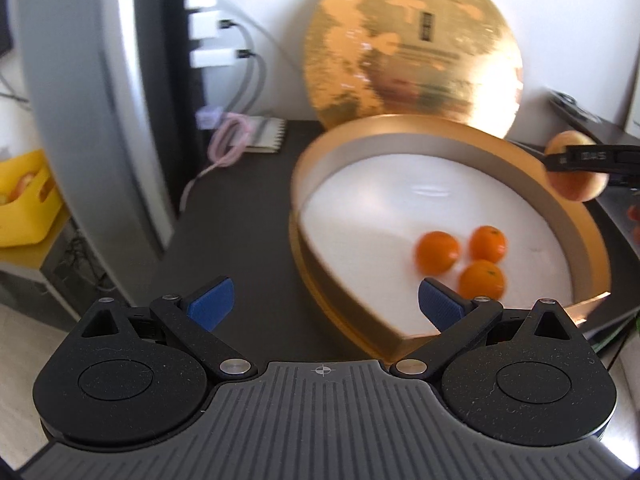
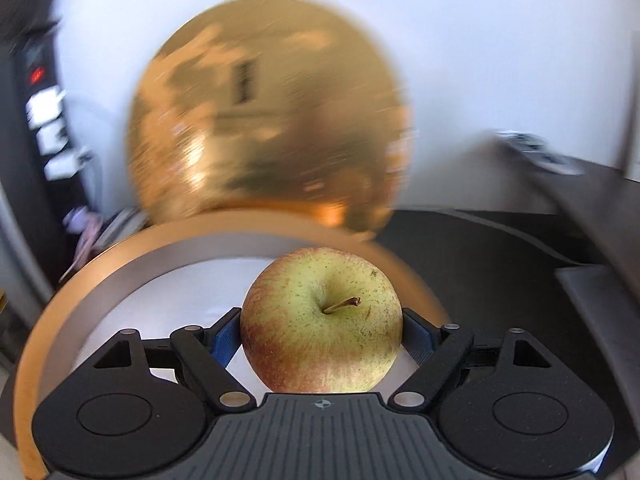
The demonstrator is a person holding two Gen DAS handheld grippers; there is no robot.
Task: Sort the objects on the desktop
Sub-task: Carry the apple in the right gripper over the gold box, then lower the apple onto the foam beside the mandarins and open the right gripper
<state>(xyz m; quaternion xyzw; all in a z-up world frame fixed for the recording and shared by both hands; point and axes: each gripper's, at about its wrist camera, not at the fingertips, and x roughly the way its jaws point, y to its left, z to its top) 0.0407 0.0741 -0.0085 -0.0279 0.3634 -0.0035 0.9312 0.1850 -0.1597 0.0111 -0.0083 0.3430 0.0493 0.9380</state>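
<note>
Apple (image 2: 321, 320): being pinched stem-up between the blue pads of the right claw (image 2: 321, 334), hanging above the near rim of the round gold box (image 2: 60, 280), seemingly for dropping inside. Three oranges (image 1: 460, 258): lying together inside the box. Gold lid (image 1: 412, 44): leaning on the wall behind the box, keeping the opening clear. Left claw (image 1: 326, 304): hovering spread, gripping nothing, before the box on the dark surface (image 1: 240, 208).

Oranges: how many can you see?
3, bunched together on the white floor of the round gold box: one left, one right, one nearest. None looks hidden.
</note>
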